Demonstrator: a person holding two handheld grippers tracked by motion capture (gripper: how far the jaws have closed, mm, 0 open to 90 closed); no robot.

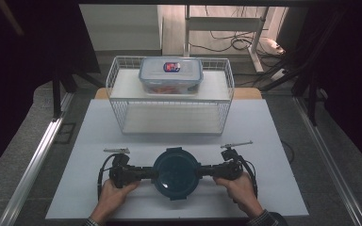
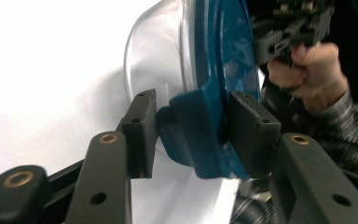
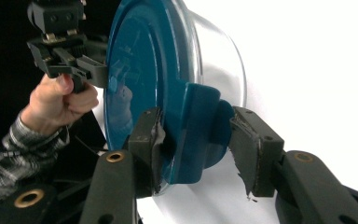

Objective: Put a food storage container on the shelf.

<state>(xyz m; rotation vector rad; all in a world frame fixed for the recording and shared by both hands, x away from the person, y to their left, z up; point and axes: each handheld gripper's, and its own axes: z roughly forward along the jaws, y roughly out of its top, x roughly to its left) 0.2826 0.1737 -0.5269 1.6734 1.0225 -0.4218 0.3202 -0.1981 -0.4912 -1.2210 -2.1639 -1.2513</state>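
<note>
While each claw clamps a side latch, the round clear container [image 1: 176,173] shows a teal lid

From my seat I look down on a white tabletop [image 1: 273,141] lit from above, while the room around it stays dim. Grey floor [image 1: 23,160] runs along both sides, with a metal rail [image 1: 37,155] on the left and another rail [image 1: 327,155] on the right. Dark curtains [image 1: 33,37] hang at the left and right edges. Beyond the far edge I see a paler strip of floor [image 1: 122,28], the legs of a light metal frame [image 1: 226,23] and a tangle of black cables [image 1: 238,42].
</note>
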